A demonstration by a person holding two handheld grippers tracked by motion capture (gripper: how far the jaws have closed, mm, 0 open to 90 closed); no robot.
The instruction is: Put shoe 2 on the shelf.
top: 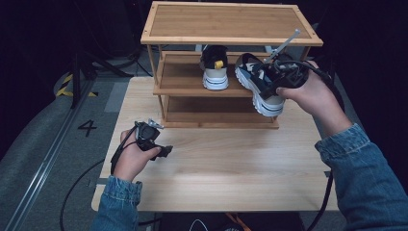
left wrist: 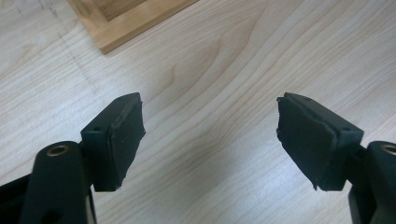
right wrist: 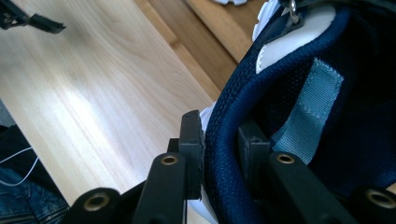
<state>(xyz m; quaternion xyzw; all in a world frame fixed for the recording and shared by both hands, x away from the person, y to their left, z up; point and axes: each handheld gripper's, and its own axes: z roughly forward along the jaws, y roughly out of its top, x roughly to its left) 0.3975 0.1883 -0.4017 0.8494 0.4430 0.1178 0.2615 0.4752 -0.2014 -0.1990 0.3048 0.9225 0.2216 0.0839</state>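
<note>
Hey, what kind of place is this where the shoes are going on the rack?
Probably a recording studio or lab, not a home: dark surroundings, a wooden table bearing only a shoe rack, a floor rail with hazard tape and a painted number, and cables trailing from the handheld grippers.

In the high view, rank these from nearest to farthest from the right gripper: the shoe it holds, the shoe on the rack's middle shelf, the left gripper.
1. Held shoe, in the right gripper.
2. Shelf shoe, just to its left.
3. Left gripper, low on the table's left.
</note>
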